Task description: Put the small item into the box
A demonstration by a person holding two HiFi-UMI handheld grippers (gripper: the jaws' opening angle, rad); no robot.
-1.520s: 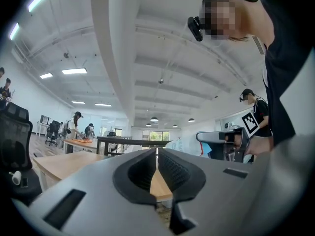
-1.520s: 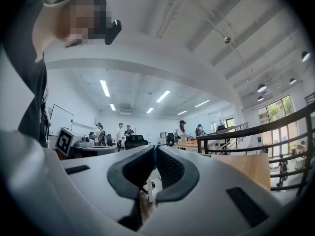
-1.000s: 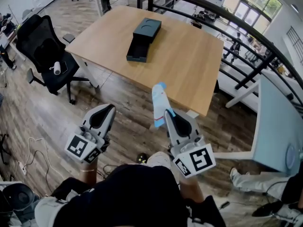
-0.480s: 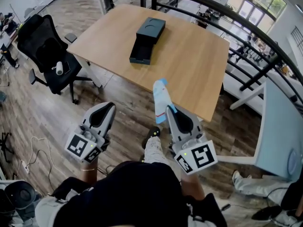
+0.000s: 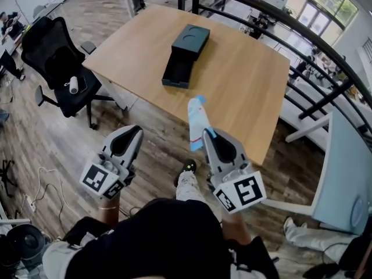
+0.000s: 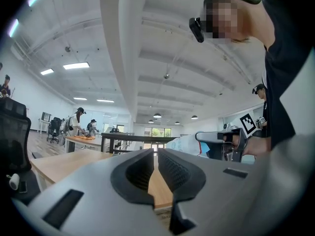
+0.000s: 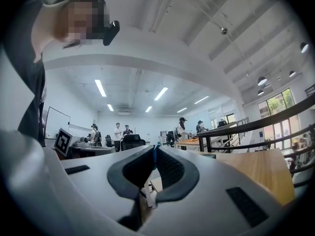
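So the small white-and-blue plastic packet (image 5: pixel 196 122) is pinched in the right gripper (image 5: pixel 207 135), jaws clamped on its bottom edge, and it sticks up and forward off the tips, held above the wood floor (image 5: pixel 145 127) just short of the tabletop's near edge. The dark flat box (image 5: pixel 186 56) with its tray slid out sits well apart from it, out on the light wooden tabletop (image 5: pixel 238 86). The left gripper (image 5: pixel 135 131) hangs beside the right one, jaws closed on nothing.

Open tabletop (image 5: pixel 238 83) around box (image 5: pixel 187 51), railing (image 5: pixel 290 22) behind, chair (image 5: pixel 52 57) left
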